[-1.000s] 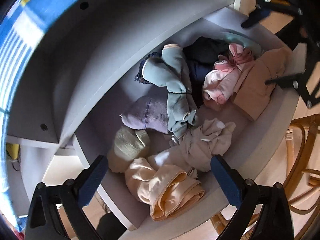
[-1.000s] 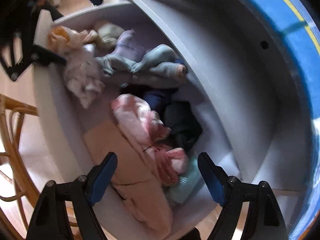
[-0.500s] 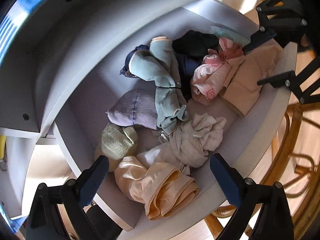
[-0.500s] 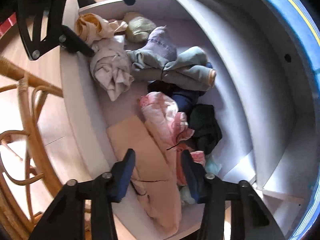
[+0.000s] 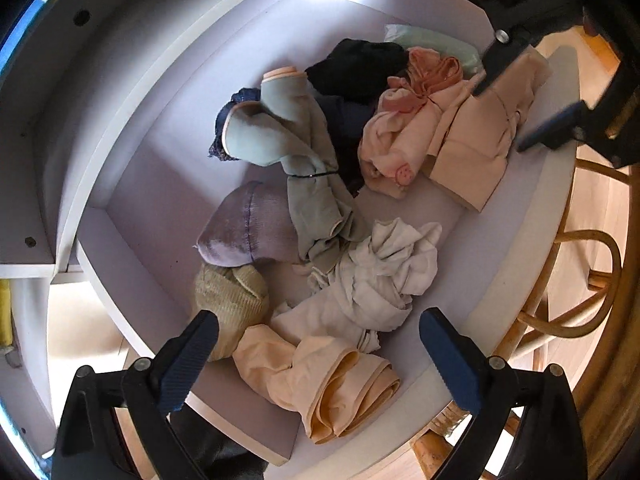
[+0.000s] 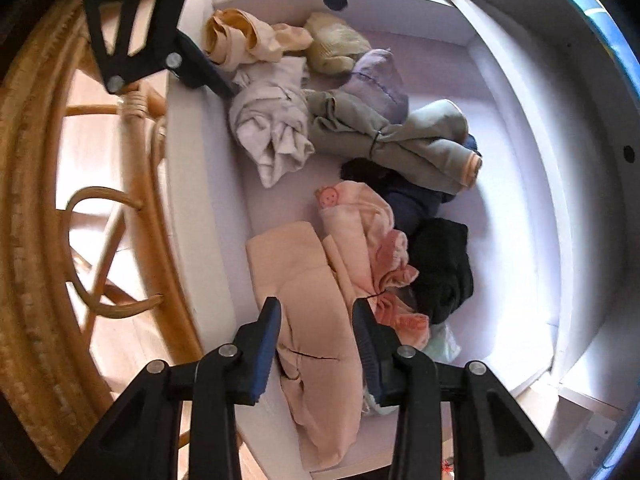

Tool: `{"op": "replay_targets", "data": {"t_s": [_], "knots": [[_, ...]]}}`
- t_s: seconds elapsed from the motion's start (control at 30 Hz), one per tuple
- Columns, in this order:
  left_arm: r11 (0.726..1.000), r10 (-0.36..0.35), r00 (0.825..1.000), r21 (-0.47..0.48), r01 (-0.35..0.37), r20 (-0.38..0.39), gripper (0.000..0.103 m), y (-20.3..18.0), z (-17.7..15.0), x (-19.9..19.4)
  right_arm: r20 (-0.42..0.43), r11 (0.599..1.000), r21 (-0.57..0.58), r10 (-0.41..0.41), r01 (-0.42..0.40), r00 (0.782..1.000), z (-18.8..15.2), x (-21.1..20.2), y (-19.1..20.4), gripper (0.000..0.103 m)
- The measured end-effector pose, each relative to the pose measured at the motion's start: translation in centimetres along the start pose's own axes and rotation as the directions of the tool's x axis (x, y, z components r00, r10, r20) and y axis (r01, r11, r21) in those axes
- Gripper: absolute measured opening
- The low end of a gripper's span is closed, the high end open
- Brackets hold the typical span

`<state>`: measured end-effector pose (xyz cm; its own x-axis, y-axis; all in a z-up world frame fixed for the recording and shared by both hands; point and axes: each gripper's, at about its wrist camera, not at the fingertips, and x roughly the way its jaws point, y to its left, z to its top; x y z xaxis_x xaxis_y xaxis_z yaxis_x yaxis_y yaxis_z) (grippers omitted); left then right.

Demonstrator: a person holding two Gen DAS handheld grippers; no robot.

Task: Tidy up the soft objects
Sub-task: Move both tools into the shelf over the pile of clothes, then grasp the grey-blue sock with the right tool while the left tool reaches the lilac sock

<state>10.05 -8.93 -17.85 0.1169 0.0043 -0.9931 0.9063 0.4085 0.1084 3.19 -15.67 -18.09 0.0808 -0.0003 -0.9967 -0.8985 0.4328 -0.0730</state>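
From the left wrist I look straight down into a pale drawer [image 5: 168,184] full of crumpled soft things. My left gripper [image 5: 318,340] has its jaws spread wide with nothing between them, above a rolled cream cloth [image 5: 332,388] at the near end. Beside that lie an olive knitted sock [image 5: 232,292] and a white bundle [image 5: 380,276]. Further in sit a lilac piece [image 5: 248,228], a grey-green garment [image 5: 288,136], a black one [image 5: 356,68] and a pink one [image 5: 404,132]. A folded peach cloth [image 5: 476,148] lies at the far end, with my right gripper [image 5: 504,112] over it.

From the right wrist, that gripper [image 6: 316,316] has just been closing to a narrow gap. The peach cloth [image 6: 296,264] lies between the fingers, but I cannot tell whether the pads press on it. The pink garment [image 6: 360,216] touches it on one side. A rattan chair [image 6: 36,184] stands outside the drawer [image 6: 520,184].
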Motion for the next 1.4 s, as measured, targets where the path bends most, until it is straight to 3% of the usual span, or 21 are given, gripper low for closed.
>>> {"op": "replay_targets", "data": {"t_s": [0.03, 0.1, 0.2, 0.33, 0.43, 0.5, 0.6, 0.77, 0.87, 1.0, 1.13, 1.2, 1.27, 1.33, 1.4], "knots": [[1.0, 0.0, 1.0, 0.01, -0.001, 0.005, 0.101, -0.4, 0.3, -0.4, 0.024, 0.999, 0.008, 0.042, -0.043, 0.999, 0.0, -0.5, -0.3, 0.042], [0.999, -0.006, 1.0, 0.031, 0.005, 0.015, 0.101, -0.2, 0.2, -1.2, 0.056, 1.0, 0.02, 0.01, -0.011, 0.998, 0.0, -1.1, -1.9, 0.055], [1.0, -0.031, 0.999, 0.001, 0.031, 0.026, 0.102, 1.2, -0.4, -2.0, 0.09, 0.992, 0.123, -0.013, 0.002, 0.996, 0.2, -1.9, -4.6, 0.055], [0.993, -0.049, 0.997, -0.107, 0.055, 0.06, 0.102, 4.9, -0.5, -3.5, 0.14, 0.953, 0.304, -0.03, -0.015, 0.99, 0.6, -3.2, -8.2, 0.055], [0.962, -0.128, 0.986, -0.23, 0.149, 0.104, 0.102, 7.6, -0.5, -4.7, 0.199, 0.909, 0.411, -0.016, -0.069, 0.98, -0.1, -3.8, -9.9, 0.055], [0.919, -0.201, 0.97, -0.317, 0.236, 0.14, 0.102, 8.6, -0.3, -5.3, 0.211, 0.87, 0.482, 0.0, -0.104, 0.977, -0.3, -4.1, -9.9, 0.055], [0.884, -0.242, 0.95, -0.358, 0.3, 0.199, 0.102, 8.4, -0.5, -5.9, 0.183, 0.812, 0.565, 0.051, -0.148, 0.982, -0.1, -3.1, -10.0, 0.055], [0.884, -0.202, 0.956, -0.381, 0.271, 0.213, 0.102, 5.9, -1.1, -6.9, 0.173, 0.806, 0.567, 0.081, -0.167, 0.982, 0.1, -2.4, -9.0, 0.055], [0.888, -0.134, 0.965, -0.405, 0.217, 0.224, 0.103, 6.1, -1.2, -8.4, 0.184, 0.763, 0.62, 0.086, -0.183, 0.979, 0.2, -1.7, -9.2, 0.055], [0.856, -0.06, 0.968, -0.486, 0.176, 0.244, 0.103, 7.3, -2.1, -9.2, 0.178, 0.699, 0.695, 0.062, -0.17, 0.982, 1.4, -1.2, -9.2, 0.055], [0.829, 0.024, 0.962, -0.543, 0.133, 0.272, 0.103, 7.8, -2.9, -9.8, 0.18, 0.674, 0.72, 0.05, -0.166, 0.982, 3.1, -0.5, -8.1, 0.055], [0.827, 0.035, 0.973, -0.553, 0.1, 0.228, 0.103, 8.0, -3.3, -8.7, 0.177, 0.625, 0.763, 0.05, -0.169, 0.983, 4.0, 0.3, -8.1, 0.055], [0.807, 0.009, 0.976, -0.578, 0.121, 0.216, 0.103, 8.5, -4.0, -7.9, 0.202, 0.526, 0.823, 0.079, -0.213, 0.976, 4.2, 1.4, -8.8, 0.055], [0.79, -0.014, 0.976, -0.596, 0.144, 0.217, 0.103, 8.9, -4.4, -7.5, 0.242, 0.401, 0.878, 0.103, -0.262, 0.965, 4.0, 2.6, -9.5, 0.055], [0.781, -0.014, 0.979, -0.61, 0.138, 0.205, 0.103, 9.2, -4.6, -6.9, 0.296, 0.317, 0.893, 0.119, -0.319, 0.948, 3.9, 3.4, -10.1, 0.055]]}}
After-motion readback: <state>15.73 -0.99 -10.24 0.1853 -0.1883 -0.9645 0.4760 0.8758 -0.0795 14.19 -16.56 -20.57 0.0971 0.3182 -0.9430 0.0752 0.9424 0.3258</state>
